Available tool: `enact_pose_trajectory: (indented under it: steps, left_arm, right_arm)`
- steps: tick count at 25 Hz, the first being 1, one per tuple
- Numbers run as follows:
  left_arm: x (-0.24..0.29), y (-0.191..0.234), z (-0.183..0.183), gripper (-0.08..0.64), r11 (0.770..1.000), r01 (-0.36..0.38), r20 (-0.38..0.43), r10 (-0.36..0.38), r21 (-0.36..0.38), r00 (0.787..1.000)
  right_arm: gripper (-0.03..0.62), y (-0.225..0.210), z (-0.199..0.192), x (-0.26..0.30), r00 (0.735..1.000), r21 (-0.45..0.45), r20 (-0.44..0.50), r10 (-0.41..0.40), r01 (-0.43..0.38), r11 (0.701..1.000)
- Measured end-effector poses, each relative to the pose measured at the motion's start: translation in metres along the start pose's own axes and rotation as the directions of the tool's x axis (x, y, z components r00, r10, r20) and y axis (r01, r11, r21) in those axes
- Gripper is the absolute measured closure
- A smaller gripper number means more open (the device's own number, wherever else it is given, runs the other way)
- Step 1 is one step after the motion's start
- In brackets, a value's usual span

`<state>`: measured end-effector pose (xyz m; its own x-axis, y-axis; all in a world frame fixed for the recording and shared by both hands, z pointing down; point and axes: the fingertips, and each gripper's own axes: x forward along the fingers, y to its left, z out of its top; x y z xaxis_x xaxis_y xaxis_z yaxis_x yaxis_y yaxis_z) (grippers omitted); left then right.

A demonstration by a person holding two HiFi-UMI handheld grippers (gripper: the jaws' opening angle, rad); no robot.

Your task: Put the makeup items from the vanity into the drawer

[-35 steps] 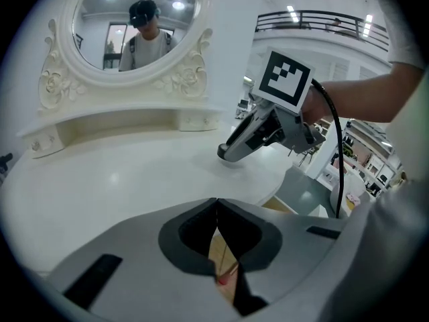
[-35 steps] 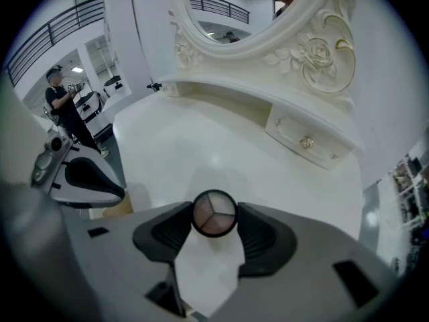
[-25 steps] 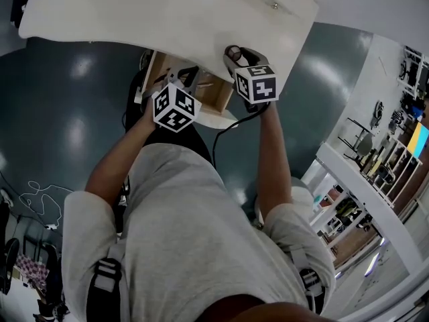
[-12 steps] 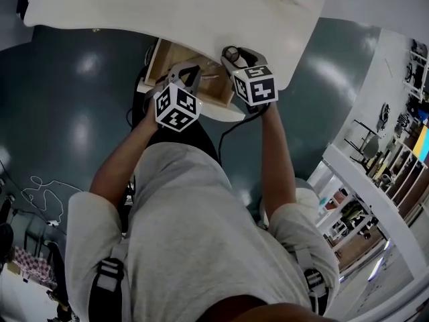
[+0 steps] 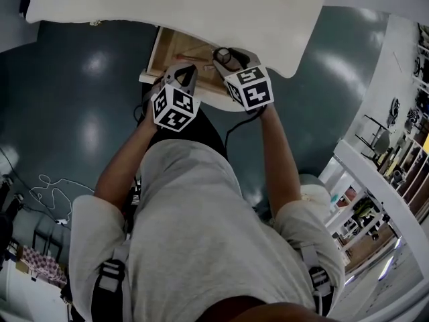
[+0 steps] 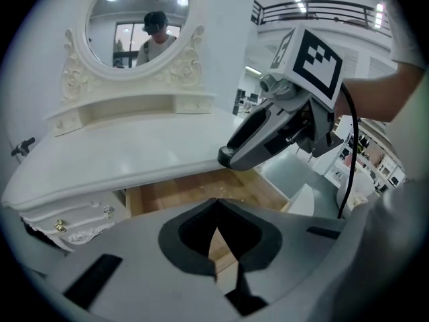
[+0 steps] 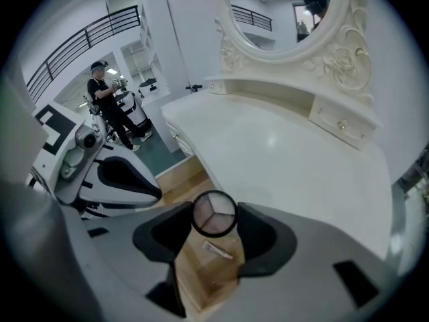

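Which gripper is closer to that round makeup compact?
Right. The right gripper is shut on the round compact above the open drawer; the left gripper, shut and empty, hangs beside it, apart from the compact.

Overhead and close views, common drawer point(image 5: 175, 51)

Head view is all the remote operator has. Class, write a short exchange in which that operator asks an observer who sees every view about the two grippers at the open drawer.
Operator: What is at the right gripper's tip?
Observer: The right gripper is shut on a round compact whose face is split into three sections.
Operator: Does the left one carry anything?
Observer: No. The left gripper has its jaws together with nothing between them.
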<state>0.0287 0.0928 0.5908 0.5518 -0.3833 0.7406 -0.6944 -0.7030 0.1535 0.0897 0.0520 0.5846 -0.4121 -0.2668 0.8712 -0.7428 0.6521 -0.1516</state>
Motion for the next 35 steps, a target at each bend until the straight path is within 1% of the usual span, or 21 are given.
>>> enact_pose_trajectory:
  steps: [3,7,12,16,19,22,24,26,29,31,35]
  left_arm:
    - [-0.006,-0.002,-0.004,0.552,1.0,-0.008,-0.007,0.008,-0.002,1.0]
    - [-0.009,-0.007,-0.005,0.552,1.0,-0.013,-0.022,0.013,-0.001,1.0]
    - [-0.01,-0.013,0.001,0.552,1.0,-0.015,-0.032,0.015,0.018,0.999]
    - [-0.015,-0.008,-0.001,0.552,0.998,-0.018,-0.064,0.022,0.054,0.998]
    - [-0.017,0.008,-0.014,0.552,0.997,-0.024,-0.088,0.031,0.075,0.996]
    - [-0.016,0.008,-0.018,0.552,0.995,-0.033,-0.108,0.043,0.092,0.993]
    - [-0.014,0.006,-0.022,0.552,0.99,-0.016,-0.15,0.037,0.144,0.988]
    - [-0.01,0.004,-0.027,0.552,0.977,0.028,-0.2,0.015,0.21,0.98]
    - [-0.008,0.006,-0.031,0.552,0.959,0.068,-0.231,-0.003,0.275,0.973]
    - [-0.006,0.009,-0.031,0.552,0.955,0.081,-0.234,-0.012,0.286,0.972]
    - [0.002,0.009,-0.035,0.552,0.959,0.107,-0.24,-0.043,0.263,0.97]
  right_arm:
    - [0.368,0.013,-0.006,-0.003,1.0,-0.014,0.004,0.019,-0.019,1.0]
    - [0.368,0.023,-0.017,-0.007,0.999,-0.007,-0.004,0.032,-0.032,0.999]
    - [0.368,0.025,-0.025,-0.01,0.999,0.006,-0.007,0.044,-0.044,0.999]
    - [0.367,0.027,-0.031,-0.003,0.999,0.028,-0.009,0.051,-0.051,0.998]
    - [0.368,0.038,-0.036,0.017,0.997,0.037,-0.039,0.069,-0.068,0.997]
    - [0.368,0.042,-0.046,0.023,0.993,0.029,-0.074,0.088,-0.086,0.996]
    - [0.368,0.043,-0.049,0.027,0.993,0.026,-0.078,0.091,-0.089,0.996]
    - [0.368,0.047,-0.051,0.032,0.992,0.028,-0.08,0.1,-0.098,0.995]
    - [0.368,0.055,-0.053,0.04,0.987,0.067,-0.08,0.14,-0.135,0.989]
    - [0.368,0.055,-0.057,0.047,0.986,0.075,-0.088,0.143,-0.137,0.988]
    - [0.368,0.054,-0.072,0.063,0.98,0.065,-0.128,0.149,-0.142,0.988]
